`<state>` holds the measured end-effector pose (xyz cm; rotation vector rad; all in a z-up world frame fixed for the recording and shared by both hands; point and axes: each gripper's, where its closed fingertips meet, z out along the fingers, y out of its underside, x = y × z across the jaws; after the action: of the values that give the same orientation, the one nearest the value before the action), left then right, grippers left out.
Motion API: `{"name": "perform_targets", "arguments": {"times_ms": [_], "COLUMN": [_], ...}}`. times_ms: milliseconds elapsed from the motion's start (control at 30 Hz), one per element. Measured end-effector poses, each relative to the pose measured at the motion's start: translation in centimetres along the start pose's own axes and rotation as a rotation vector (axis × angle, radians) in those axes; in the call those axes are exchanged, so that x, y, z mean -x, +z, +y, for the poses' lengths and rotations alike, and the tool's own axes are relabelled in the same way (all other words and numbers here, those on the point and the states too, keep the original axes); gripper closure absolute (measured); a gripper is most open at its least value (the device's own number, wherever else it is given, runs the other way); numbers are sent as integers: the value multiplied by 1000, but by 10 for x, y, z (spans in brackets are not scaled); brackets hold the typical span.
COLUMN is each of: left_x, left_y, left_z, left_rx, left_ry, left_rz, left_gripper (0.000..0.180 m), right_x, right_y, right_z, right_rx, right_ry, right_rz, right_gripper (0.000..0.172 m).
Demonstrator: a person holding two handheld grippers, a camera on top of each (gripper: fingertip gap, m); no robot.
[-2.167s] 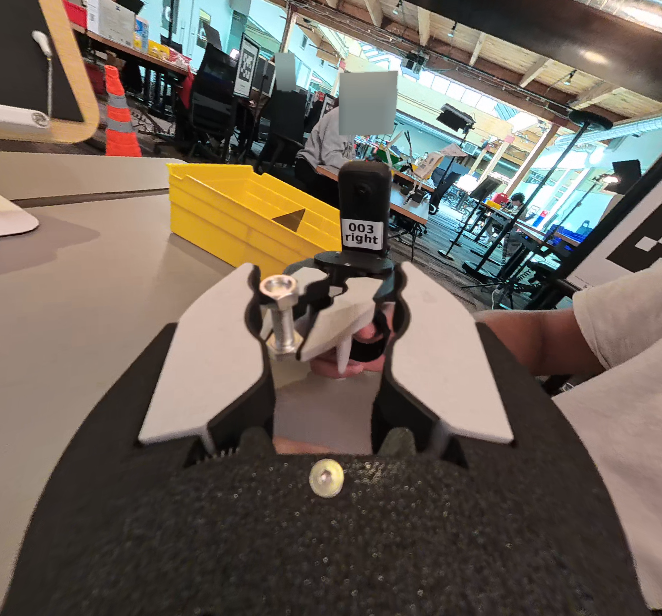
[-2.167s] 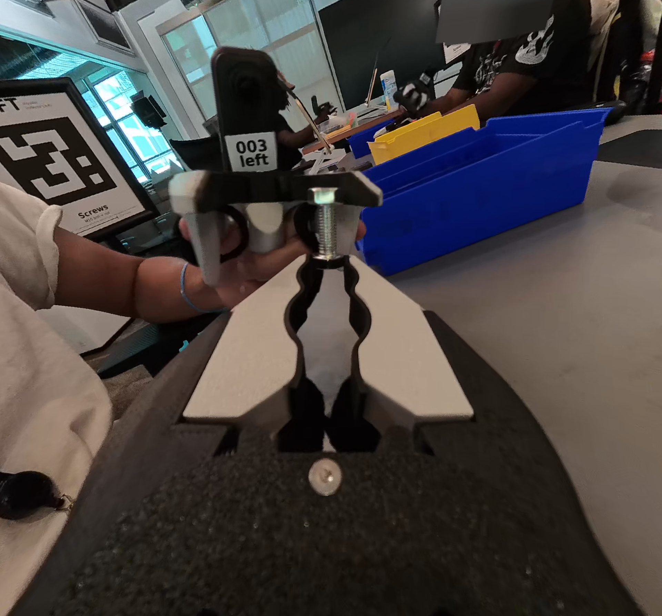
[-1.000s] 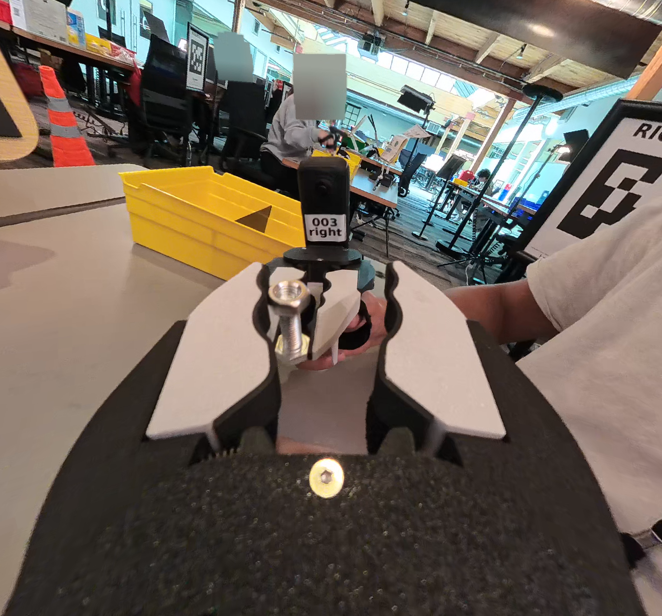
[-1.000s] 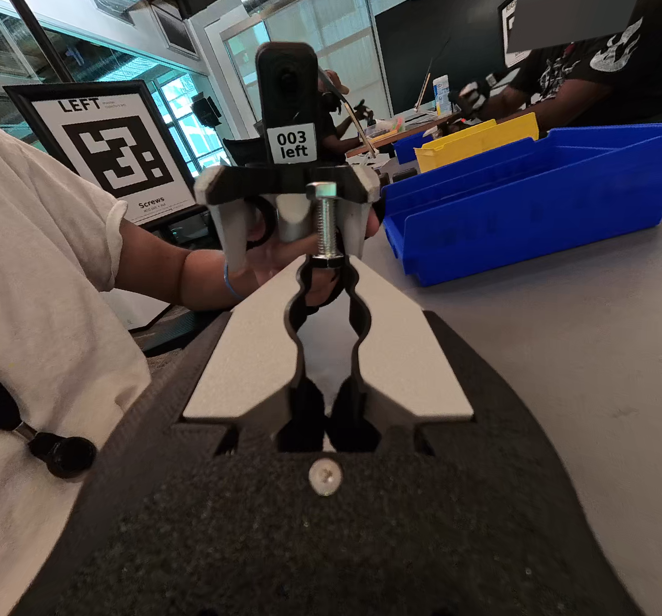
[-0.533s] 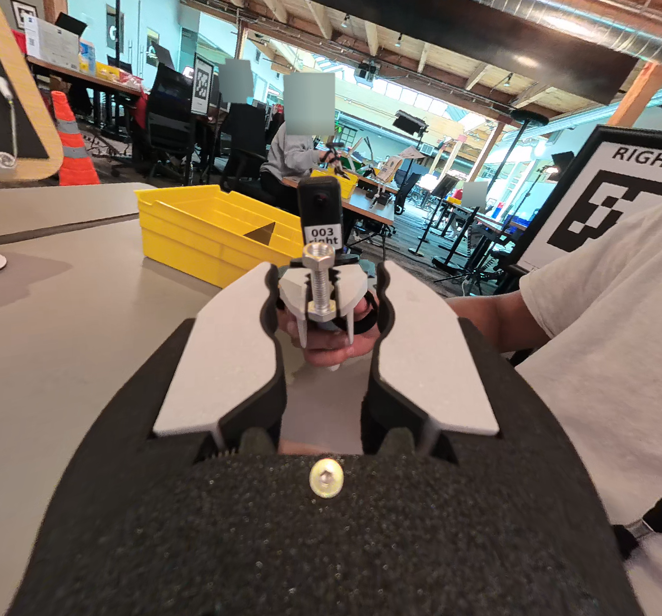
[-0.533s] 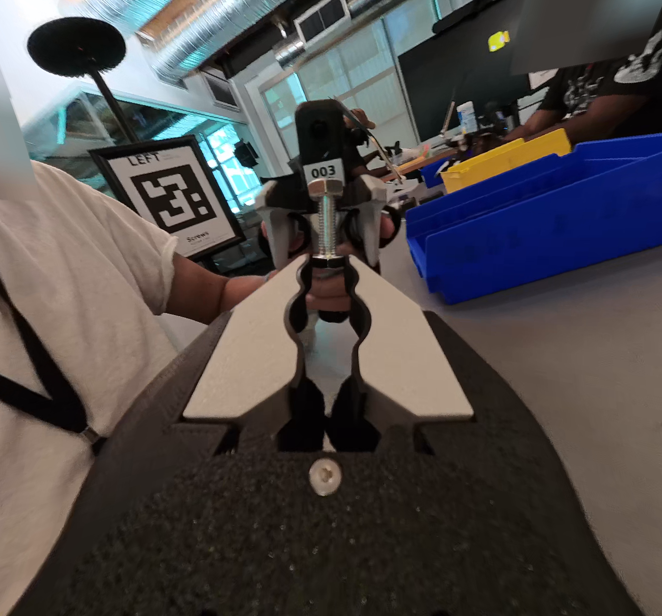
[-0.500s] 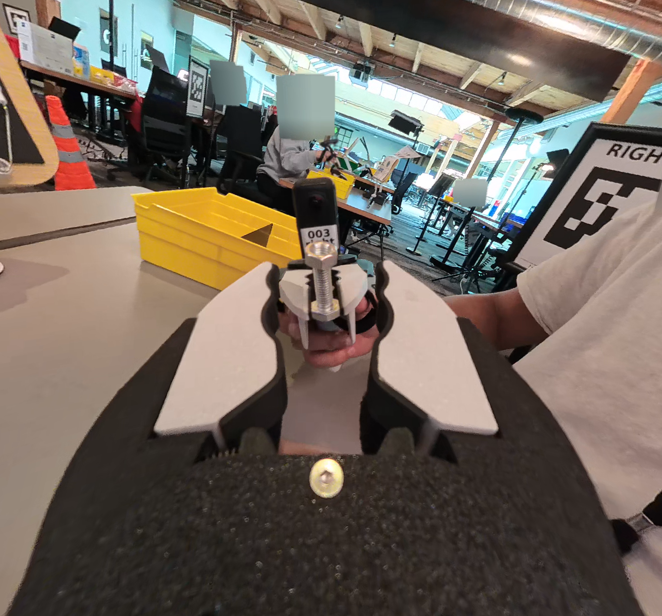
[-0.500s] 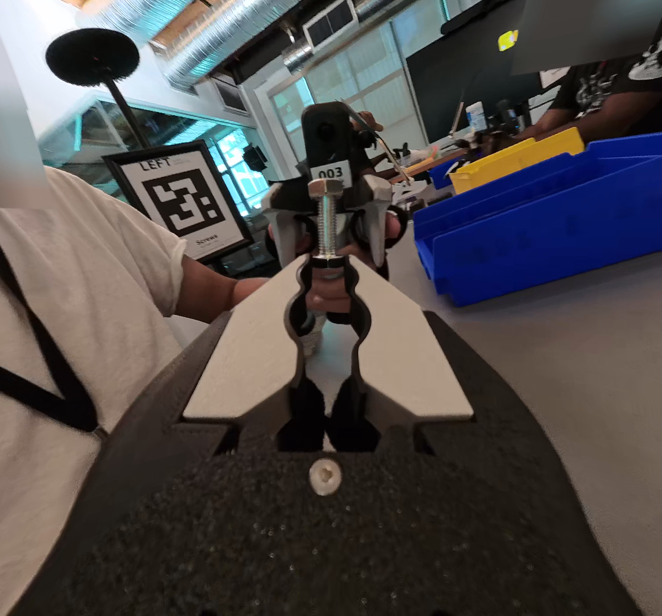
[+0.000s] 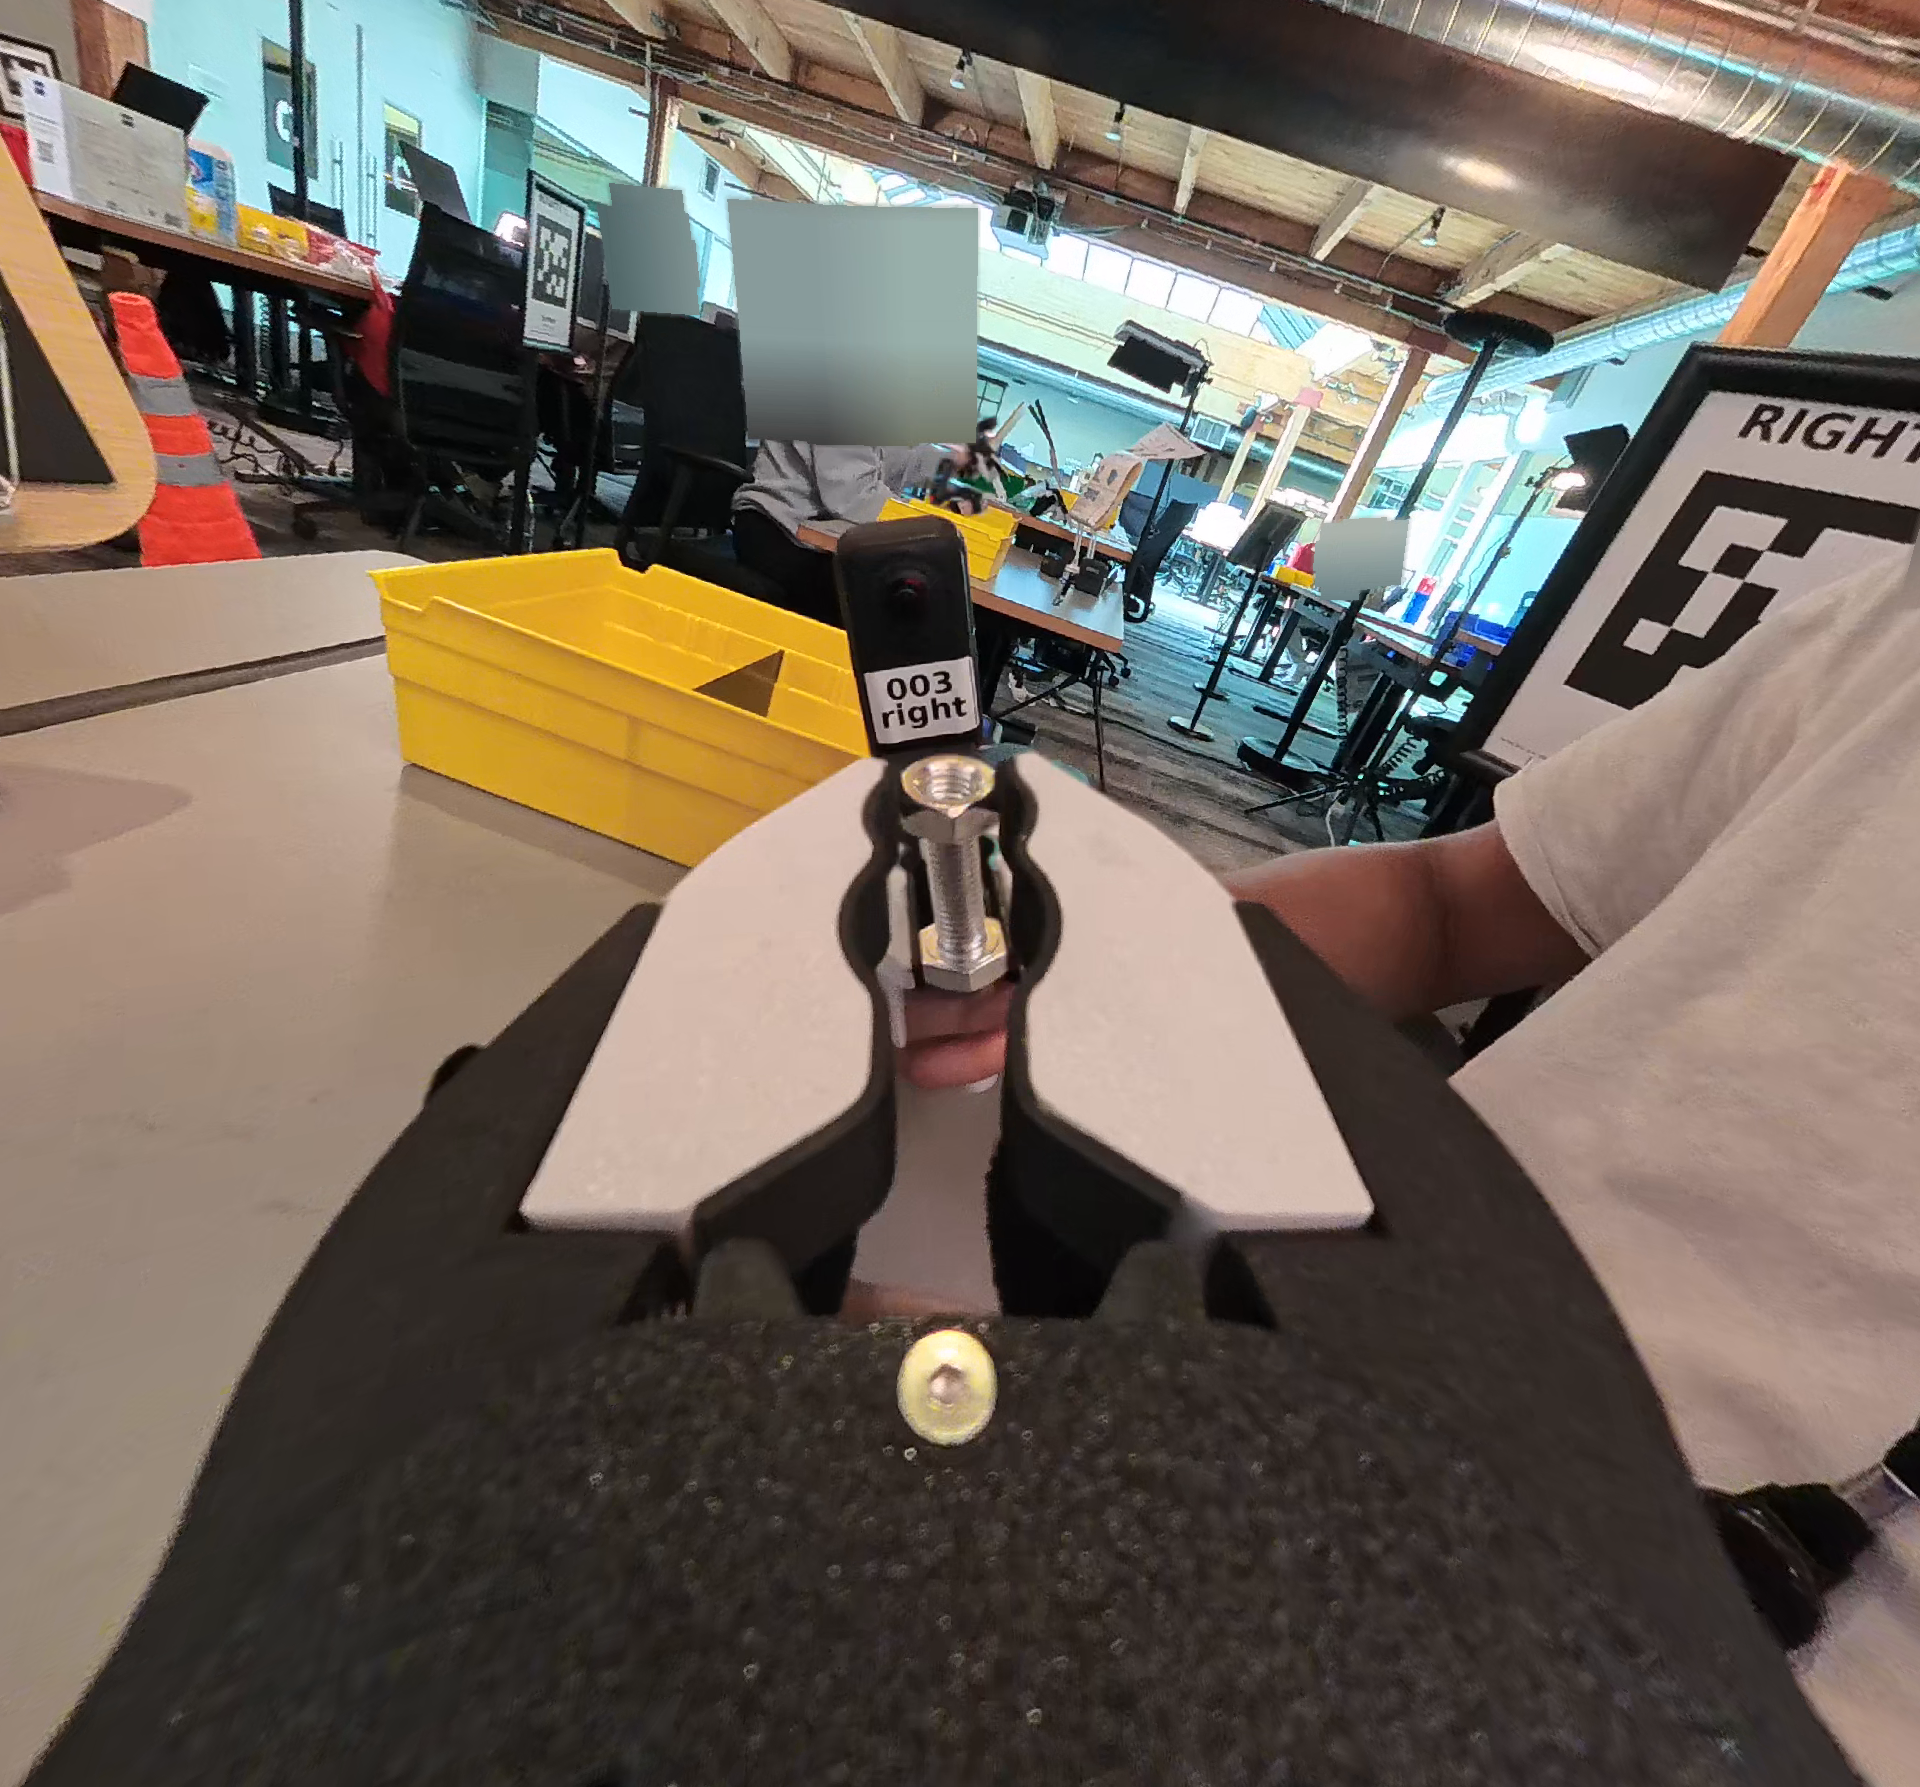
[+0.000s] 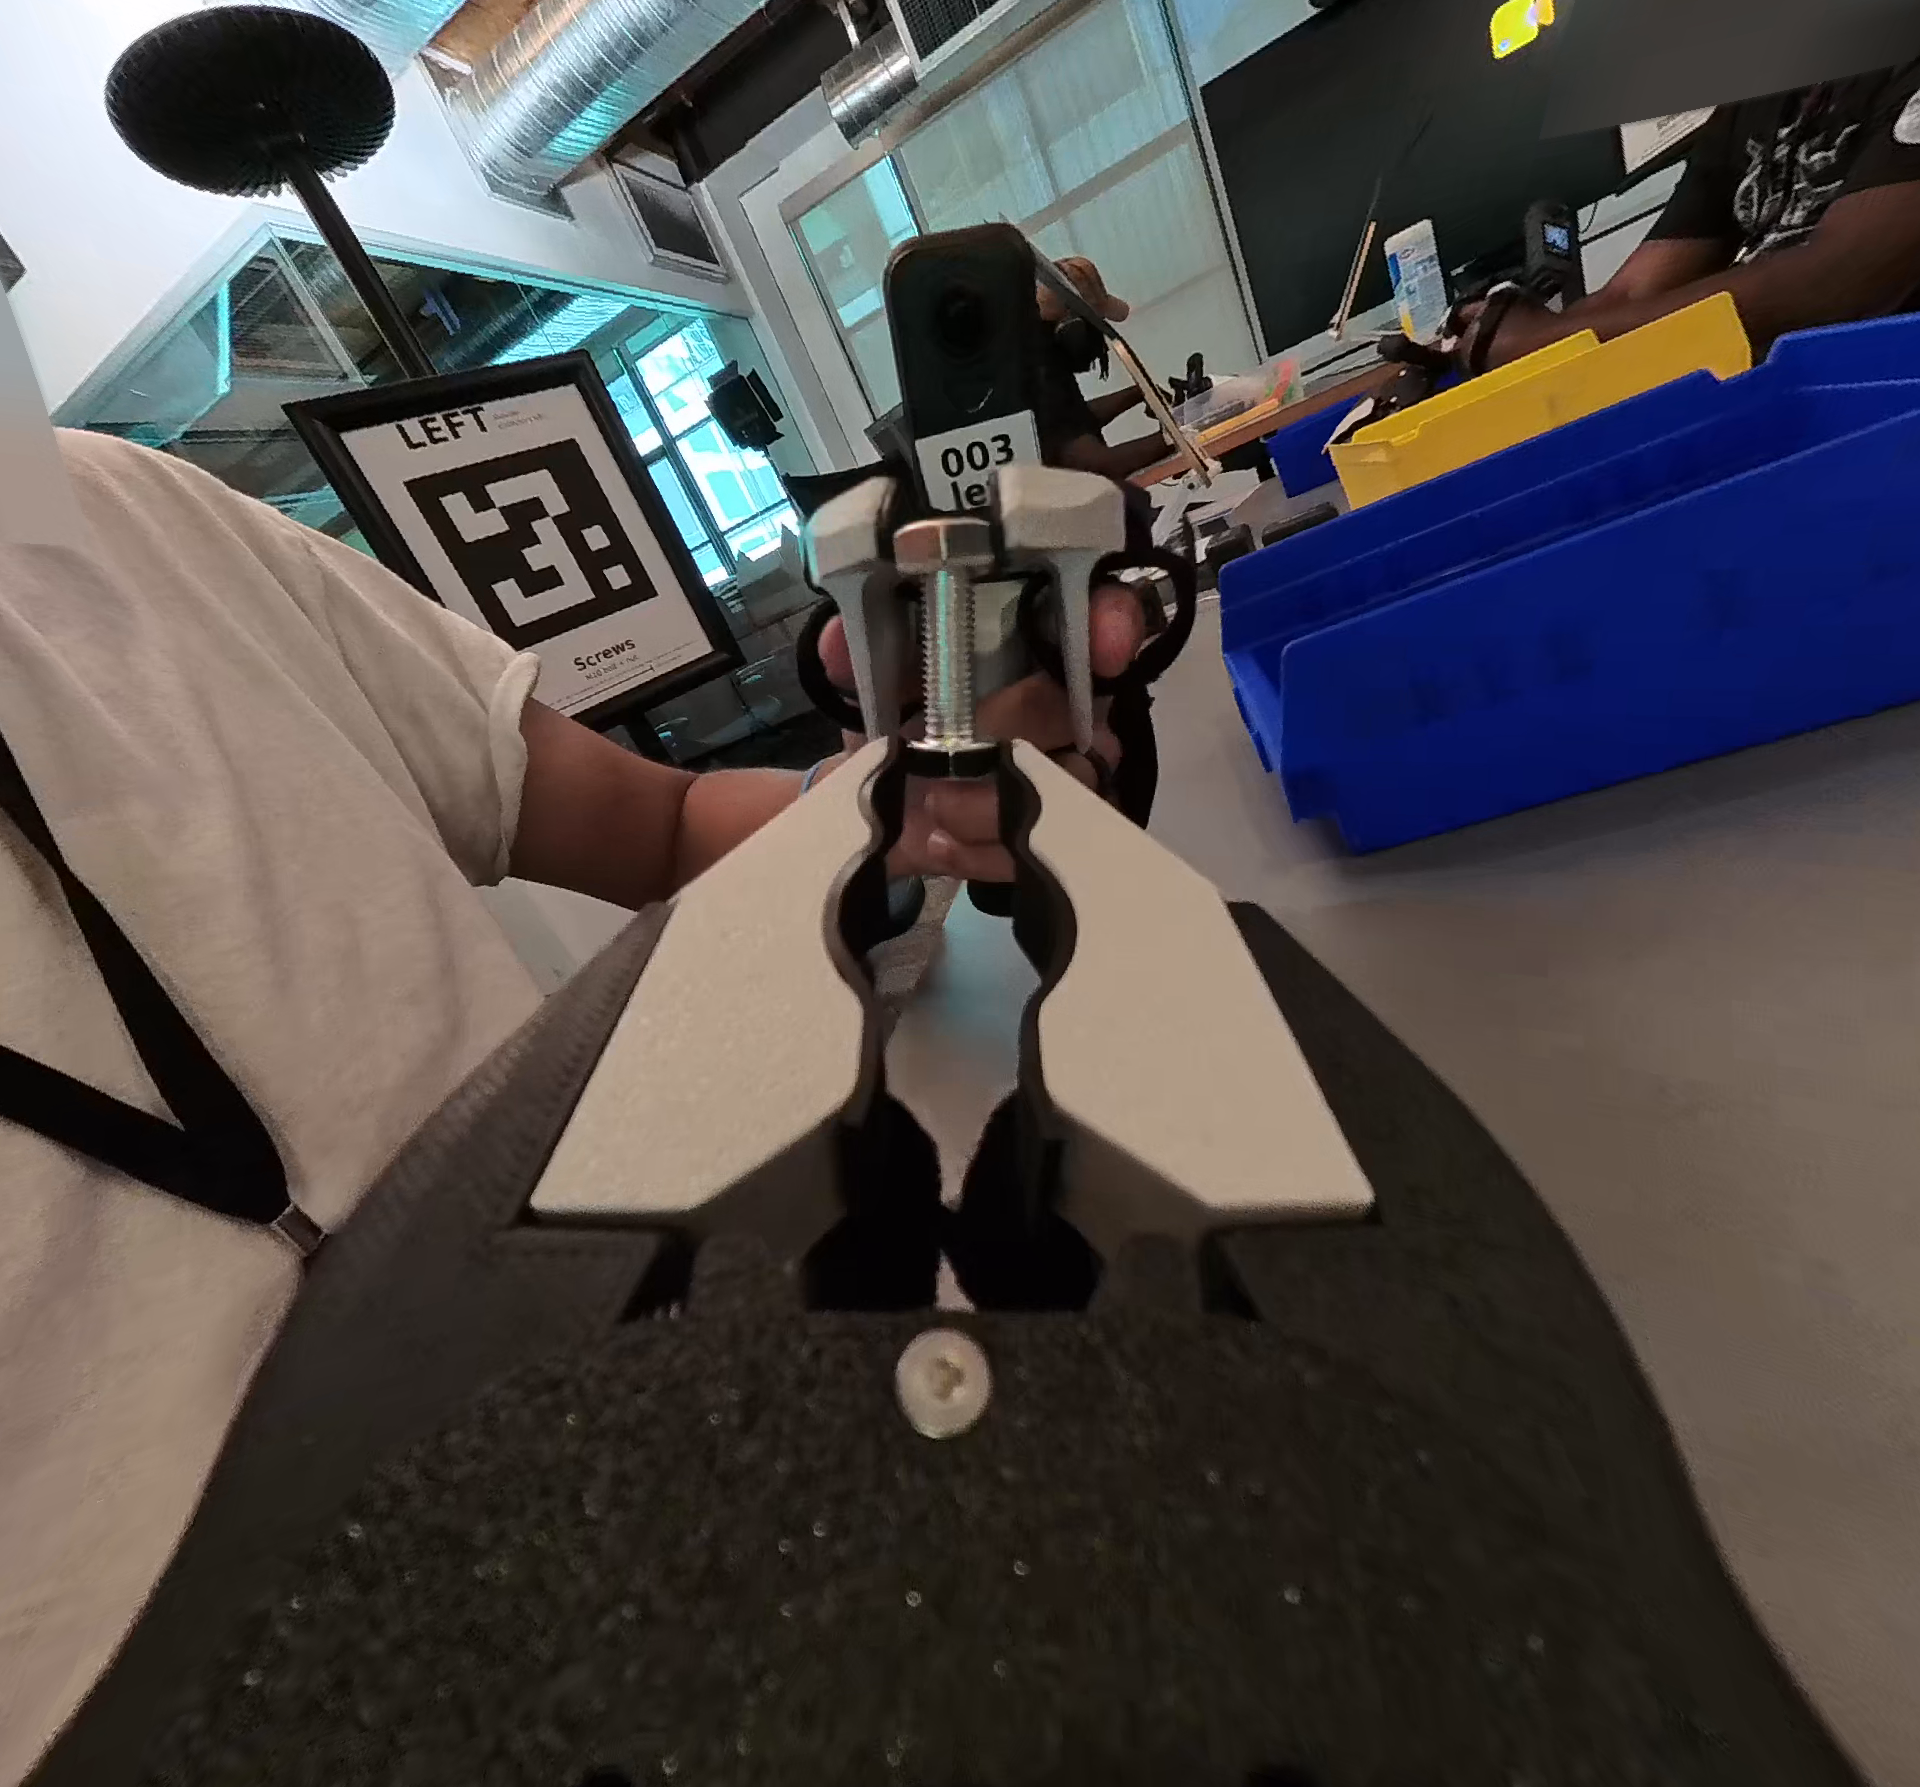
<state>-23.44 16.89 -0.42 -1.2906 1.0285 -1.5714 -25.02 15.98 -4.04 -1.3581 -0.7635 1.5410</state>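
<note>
A silver bolt point(image 10: 945, 636) stands upright between my two grippers, which face each other above the grey table point(image 9: 208, 958). My right gripper point(image 10: 951, 755) is shut on the hex nut point(image 10: 948, 761) at the bolt's lower end. My left gripper point(image 9: 945, 771) is shut on the bolt's hex head point(image 9: 943, 792), with both fingertips pressed against it. The right wrist view also shows the left gripper point(image 10: 951, 532) clamping the head from the far side. In the left wrist view the threaded shaft point(image 9: 951, 880) runs down to the nut point(image 9: 961, 958). The right gripper's fingers are mostly hidden there, and only its camera body point(image 9: 904, 605) shows.
A yellow bin point(image 9: 582, 677) stands on the table beyond the left gripper. A blue bin point(image 10: 1558, 646) stands to the right of the right gripper. Framed marker signs point(image 10: 520, 532) point(image 9: 1745, 574) stand at the table edge. The person's arms point(image 9: 1382, 906) reach in from the side. My two grippers' fingertips are within a few centimetres of each other.
My left gripper's jaws, wide open around the bolt before, have shut on the bolt head. My right gripper has kept its hold on the nut throughout.
</note>
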Motion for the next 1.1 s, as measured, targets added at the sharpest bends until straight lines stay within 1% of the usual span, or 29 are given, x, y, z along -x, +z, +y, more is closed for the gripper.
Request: {"name": "perform_targets", "arguments": {"times_ms": [200,333,400,467,533,600,633,700,733,767,833,867,900,933,1033,1100], "left_x": [2,6,14,28,45,55,55,54,54,55,55,54,54,53,51,51], "left_y": [-1,-9,-18,-28,-39,-46,-47,-45,-42,-40,-37,-36,-36,-35,-34,-33], "left_z": [-1,-18,-26,-22,-2,25,36,50,52,53,57,58,59,61,63,64], "left_rx": [7,-57,-82,-41,73,189,214,233,235,237,255,260,263,267,285,293], "left_ry": [13,42,60,117,212,231,200,116,93,84,81,82,80,75,81,100], "left_rz": [-23,-75,-136,-257,-403,-479,-481,-446,-432,-419,-398,-395,-388,-378,-370,-374], "left_gripper": [164,164,164,163,163,163,163,163,163,163,163,163,163,163,163,163], "right_x": [-1,-2,-5,-9,-10,-17,-22,-35,-48,-67,-108,-125,-137,-147,-165,-176], "right_y": [-1,-4,-6,-10,-17,-41,-62,-119,-156,-198,-293,-331,-352,-362,-381,-389], "right_z": [-1,-1,-1,-6,-23,-61,-87,-138,-154,-160,-153,-141,-122,-103,-48,-23], "right_rx": [-4,1,6,16,55,102,106,139,208,329,630,774,905,1005,1311,1440], "right_ry": [-2,-16,-24,-48,-148,-269,-315,-384,-388,-365,-250,-153,-49,26,116,162], "right_rz": [10,28,49,109,202,380,479,701,830,970,1247,1308,1267,1173,965,914], "right_gripper": [155,155,155,155,155,155,155,155,155,155,155,155,155,155,155,155]}}
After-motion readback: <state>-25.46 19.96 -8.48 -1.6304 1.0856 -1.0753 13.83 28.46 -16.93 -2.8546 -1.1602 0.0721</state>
